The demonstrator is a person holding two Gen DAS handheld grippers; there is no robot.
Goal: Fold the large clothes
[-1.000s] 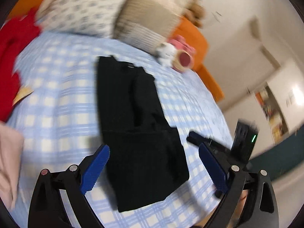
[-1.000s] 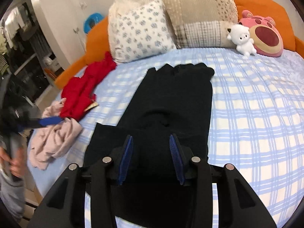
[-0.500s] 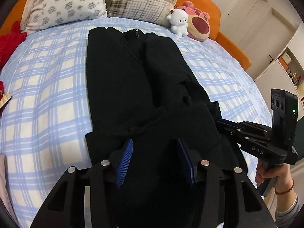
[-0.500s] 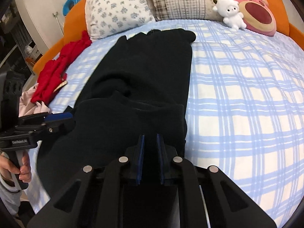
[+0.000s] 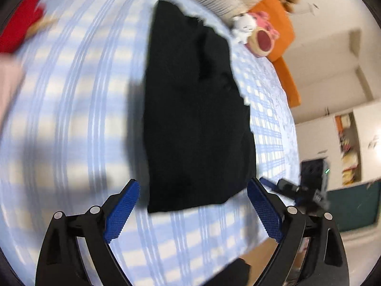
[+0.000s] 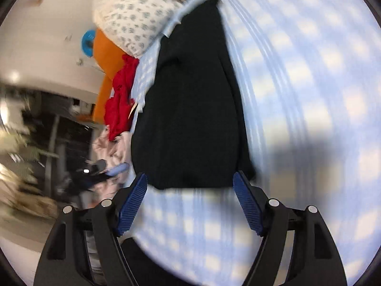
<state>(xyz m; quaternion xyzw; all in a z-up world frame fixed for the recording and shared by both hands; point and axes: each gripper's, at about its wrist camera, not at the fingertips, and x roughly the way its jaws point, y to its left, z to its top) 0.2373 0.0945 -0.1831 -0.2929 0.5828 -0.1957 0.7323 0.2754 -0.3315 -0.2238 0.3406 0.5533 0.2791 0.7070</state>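
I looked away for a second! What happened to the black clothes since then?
Both hand-held grippers, left and right, let go of the black garment and their jaws are opening. Its near end now lies folded over. It stays on the checked bed.

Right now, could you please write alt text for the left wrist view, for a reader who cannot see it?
A black garment lies folded lengthwise on a blue-and-white checked bed sheet, blurred by motion. In front, the left gripper has its blue-padded jaws opening with nothing between them. The right gripper shows at the right edge of the bed, a red garment at far left.
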